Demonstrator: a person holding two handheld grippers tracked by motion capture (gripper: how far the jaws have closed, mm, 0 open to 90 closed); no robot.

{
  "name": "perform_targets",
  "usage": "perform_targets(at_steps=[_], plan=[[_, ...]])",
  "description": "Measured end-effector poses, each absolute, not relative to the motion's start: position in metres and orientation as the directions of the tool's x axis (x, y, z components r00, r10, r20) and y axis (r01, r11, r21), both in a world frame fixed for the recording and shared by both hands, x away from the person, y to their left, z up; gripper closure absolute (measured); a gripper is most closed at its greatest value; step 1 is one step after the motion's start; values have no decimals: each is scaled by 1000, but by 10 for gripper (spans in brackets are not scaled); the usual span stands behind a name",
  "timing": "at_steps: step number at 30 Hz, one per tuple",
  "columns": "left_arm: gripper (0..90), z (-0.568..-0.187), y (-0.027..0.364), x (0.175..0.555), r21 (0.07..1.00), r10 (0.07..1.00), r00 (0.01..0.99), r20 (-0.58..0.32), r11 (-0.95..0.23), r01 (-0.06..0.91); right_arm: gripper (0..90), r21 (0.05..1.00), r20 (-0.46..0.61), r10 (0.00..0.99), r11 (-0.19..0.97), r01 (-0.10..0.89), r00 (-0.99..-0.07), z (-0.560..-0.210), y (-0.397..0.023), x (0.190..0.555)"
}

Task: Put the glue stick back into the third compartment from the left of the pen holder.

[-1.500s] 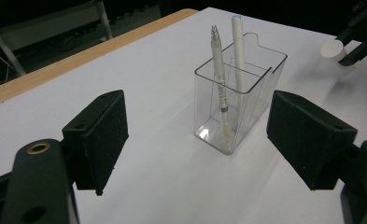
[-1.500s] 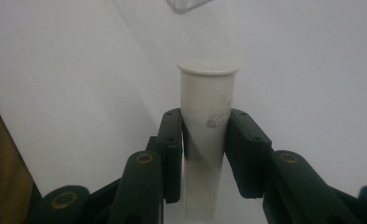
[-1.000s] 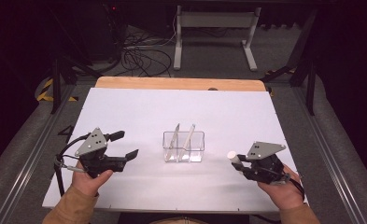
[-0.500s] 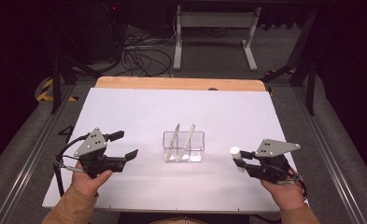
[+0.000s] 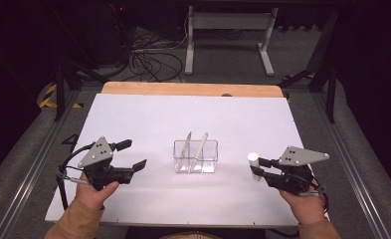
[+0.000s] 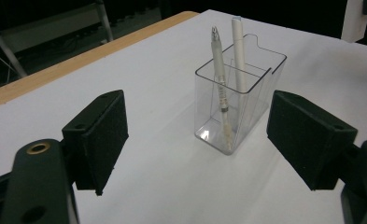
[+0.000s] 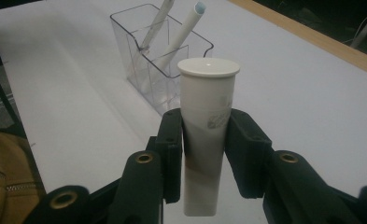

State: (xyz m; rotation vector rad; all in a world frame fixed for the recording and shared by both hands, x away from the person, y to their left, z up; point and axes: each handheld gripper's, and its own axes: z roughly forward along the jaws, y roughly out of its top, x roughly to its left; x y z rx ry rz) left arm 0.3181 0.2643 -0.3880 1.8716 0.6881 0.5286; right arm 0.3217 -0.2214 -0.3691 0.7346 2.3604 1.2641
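Between both grippers: clear holder (image 5: 195, 156) | two pens (image 5: 201, 145) inside | table (image 5: 133, 114) around

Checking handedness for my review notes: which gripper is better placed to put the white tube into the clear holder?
Probably the right gripper: it already clamps the white tube upright beside the clear holder. The left gripper is open and empty.

High view: fixed above near edge of table (image 5: 148, 119), facing forward and down, far off. Left gripper view: low, close to surface, looking along own jaws toward clear holder (image 6: 239, 105) from its left. Right gripper view: low, close, looking past held white tube (image 7: 207, 126) at same holder (image 7: 148, 51) from its right. Shared by all three: holder, white tabletop.
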Motion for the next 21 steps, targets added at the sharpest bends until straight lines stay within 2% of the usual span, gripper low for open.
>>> perform_targets(at_steps=[21], plan=[[210,-390,269,312,927,689,723,52,-302,221,677,894,-6,622,353,274,-783,-362,-219,326]])
